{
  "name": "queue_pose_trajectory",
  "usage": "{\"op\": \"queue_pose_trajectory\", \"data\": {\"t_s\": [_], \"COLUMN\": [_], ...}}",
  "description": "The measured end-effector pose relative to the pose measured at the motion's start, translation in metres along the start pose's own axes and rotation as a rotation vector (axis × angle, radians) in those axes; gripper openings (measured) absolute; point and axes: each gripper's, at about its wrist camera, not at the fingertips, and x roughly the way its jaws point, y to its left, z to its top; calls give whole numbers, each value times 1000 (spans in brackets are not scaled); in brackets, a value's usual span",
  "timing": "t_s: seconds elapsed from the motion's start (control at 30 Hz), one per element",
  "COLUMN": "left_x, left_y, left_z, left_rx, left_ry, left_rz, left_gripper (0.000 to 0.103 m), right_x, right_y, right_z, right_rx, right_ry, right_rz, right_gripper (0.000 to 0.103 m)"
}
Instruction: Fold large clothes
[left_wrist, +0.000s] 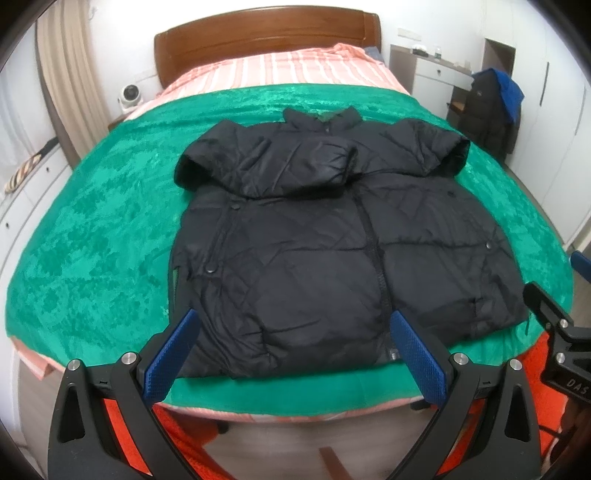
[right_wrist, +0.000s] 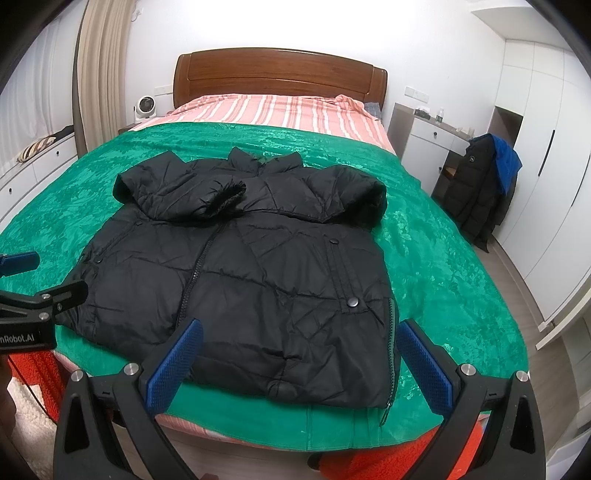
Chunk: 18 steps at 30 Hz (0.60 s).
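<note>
Black quilted jacket (left_wrist: 295, 236) lies flat on the green blanket (left_wrist: 110, 221) covering the bed (right_wrist: 280, 70), both sleeves folded across its chest. Collar points toward the wooden headboard, hem toward the foot edge, long axis along the bed. Only the right wrist view shows the side zipper (right_wrist: 390, 354). Left hand-held gripper (left_wrist: 295, 354) and right hand-held gripper (right_wrist: 299, 362) hover at the hem, fingers spread apart, holding nothing.

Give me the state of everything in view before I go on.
Jacket: flat on the blanket, both sleeves folded across the chest, body not yet folded.
Left tool: open, empty, at the jacket's hem.
Right tool: open, empty, at the hem.
Green blanket: spread over the bed.
</note>
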Motion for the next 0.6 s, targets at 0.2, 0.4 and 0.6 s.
{"op": "queue_pose_trajectory", "data": {"t_s": [0.2, 0.4, 0.6], "left_x": [44, 97, 132], "left_y": [75, 142, 124], "left_z": [-1, -29, -41], "left_rx": [-136, -300, -193], "left_ry": [113, 272, 294], "left_rz": [-7, -195, -204], "left_gripper": [103, 103, 101], "right_x": [15, 82, 141], "right_y": [-70, -148, -142], "right_z": [-8, -44, -77], "right_rx": [142, 350, 424], "right_ry": [-27, 186, 299], "right_rz": [58, 109, 295], "right_gripper": [103, 103, 103]}}
